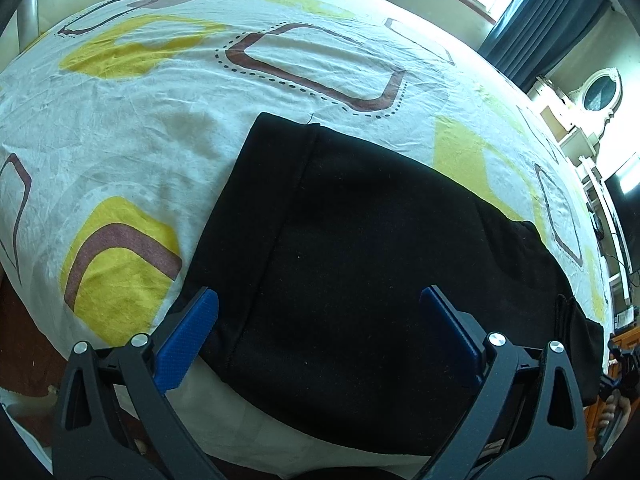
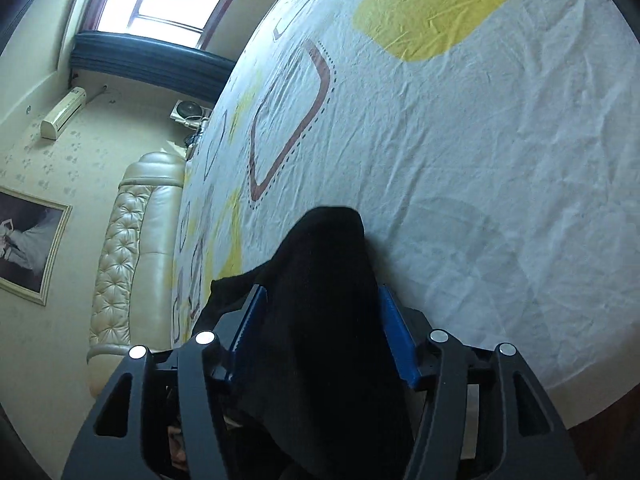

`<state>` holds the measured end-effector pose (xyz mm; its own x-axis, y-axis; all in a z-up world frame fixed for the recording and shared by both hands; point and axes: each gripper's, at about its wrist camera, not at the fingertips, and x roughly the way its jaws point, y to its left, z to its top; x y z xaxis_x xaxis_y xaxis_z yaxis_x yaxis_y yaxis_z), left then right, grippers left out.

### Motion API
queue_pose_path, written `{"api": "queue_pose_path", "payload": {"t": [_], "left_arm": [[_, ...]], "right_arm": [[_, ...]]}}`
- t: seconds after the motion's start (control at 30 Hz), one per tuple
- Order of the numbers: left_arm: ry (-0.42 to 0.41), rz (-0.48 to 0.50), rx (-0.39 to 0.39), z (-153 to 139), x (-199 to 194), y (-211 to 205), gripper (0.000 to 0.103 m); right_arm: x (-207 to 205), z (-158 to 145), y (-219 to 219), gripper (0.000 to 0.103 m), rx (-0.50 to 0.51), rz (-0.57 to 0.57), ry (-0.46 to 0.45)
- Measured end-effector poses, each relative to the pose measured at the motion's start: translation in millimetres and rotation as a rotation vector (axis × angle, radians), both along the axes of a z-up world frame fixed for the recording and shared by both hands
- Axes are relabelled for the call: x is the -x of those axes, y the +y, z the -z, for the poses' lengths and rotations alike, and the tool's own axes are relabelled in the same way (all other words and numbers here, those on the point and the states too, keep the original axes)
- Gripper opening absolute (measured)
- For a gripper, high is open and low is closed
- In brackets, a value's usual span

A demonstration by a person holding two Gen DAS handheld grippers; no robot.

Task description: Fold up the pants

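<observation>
The black pants point(image 1: 360, 260) lie on the patterned bedsheet point(image 1: 140, 120). The left gripper point(image 1: 318, 312) hovers over them, fingers spread wide. The right gripper point(image 2: 320, 312) has cloth bunched between its fingers (whether pinched, I cannot tell).

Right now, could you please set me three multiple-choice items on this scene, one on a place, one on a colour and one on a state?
1. Where do the black fabric pants lie?
A. on the patterned white bedsheet
B. on a chair
C. on the floor

2. What colour are the pads on the left gripper?
A. red
B. blue
C. green

3. How do the right gripper fingers stand?
A. bare and apart
B. shut tight on nothing
C. with black cloth bunched between them

Answers: 1 A, the sheet surrounds the pants; 2 B, both pads show blue; 3 C, cloth fills the gap in the right wrist view.
</observation>
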<state>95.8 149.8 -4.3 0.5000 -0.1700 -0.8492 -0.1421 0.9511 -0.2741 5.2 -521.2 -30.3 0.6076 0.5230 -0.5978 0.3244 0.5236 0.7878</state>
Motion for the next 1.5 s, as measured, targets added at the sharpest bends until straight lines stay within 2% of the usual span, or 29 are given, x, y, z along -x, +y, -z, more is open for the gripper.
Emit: {"api": "queue_pose_path", "payload": {"t": [0.2, 0.23, 0.27, 0.33, 0.4, 0.47, 0.5, 0.6, 0.67, 0.73, 0.8, 0.87, 1.0, 1.03, 1.07, 1.23, 1.3, 1.4, 1.5], "left_arm": [[0.000, -0.001, 0.001, 0, -1, 1, 0.100], [0.000, 0.001, -0.003, 0, -1, 1, 0.100], [-0.001, 0.004, -0.008, 0, -1, 0, 0.100], [-0.004, 0.012, -0.017, 0, -1, -1, 0.100], [-0.007, 0.023, -0.017, -1, 0, -1, 0.100], [-0.008, 0.035, 0.004, -3, 1, 2, 0.100], [-0.006, 0.041, 0.032, -6, 2, 6, 0.100], [-0.004, 0.011, 0.200, -20, 6, 29, 0.100], [-0.013, 0.000, 0.308, -30, 7, 47, 0.100], [-0.047, 0.005, 0.370, -39, 8, 69, 0.100], [-0.077, -0.008, 0.376, -42, 10, 88, 0.100], [-0.073, -0.025, 0.424, -34, 12, 104, 0.100], [-0.007, -0.012, 0.627, -4, 6, 110, 0.100], [0.013, -0.003, 0.657, 1, 3, 109, 0.100], [0.031, 0.003, 0.660, 6, 0, 106, 0.100], [0.053, 0.088, 0.581, 15, -6, 100, 0.100], [0.056, 0.064, 0.562, 19, -3, 106, 0.100], [0.058, 0.044, 0.650, 24, -1, 118, 0.100], [0.087, 0.070, 0.737, 36, -2, 115, 0.100]], "right_arm": [[42, 21, 11, 0.057, -0.022, -0.078, 0.047], [46, 22, 12, 0.043, -0.001, -0.080, 0.037], [47, 24, 15, 0.039, 0.030, -0.098, 0.044], [46, 23, 20, 0.039, 0.069, -0.097, 0.052], [44, 15, 21, 0.043, 0.084, -0.069, 0.064], [43, -1, 24, 0.060, 0.147, -0.024, 0.070], [45, -14, 25, 0.066, 0.200, 0.013, 0.059], [53, -49, 36, 0.068, 0.343, 0.106, 0.029], [59, -65, 48, 0.069, 0.370, 0.134, -0.027], [61, -75, 72, 0.074, 0.392, 0.125, -0.066], [58, -76, 100, 0.074, 0.389, 0.072, -0.096], [55, -73, 127, 0.074, 0.394, 0.003, -0.113], [41, -69, 173, 0.074, 0.433, -0.152, -0.128], [41, -69, 179, 0.074, 0.442, -0.170, -0.128], [40, -68, 184, 0.074, 0.437, -0.185, -0.129], [42, -59, 187, 0.074, 0.393, -0.199, -0.095], [44, -55, 188, 0.074, 0.377, -0.201, -0.083], [42, -51, 190, 0.074, 0.376, -0.215, -0.068], [41, -48, 192, 0.074, 0.366, -0.223, -0.058]]}}
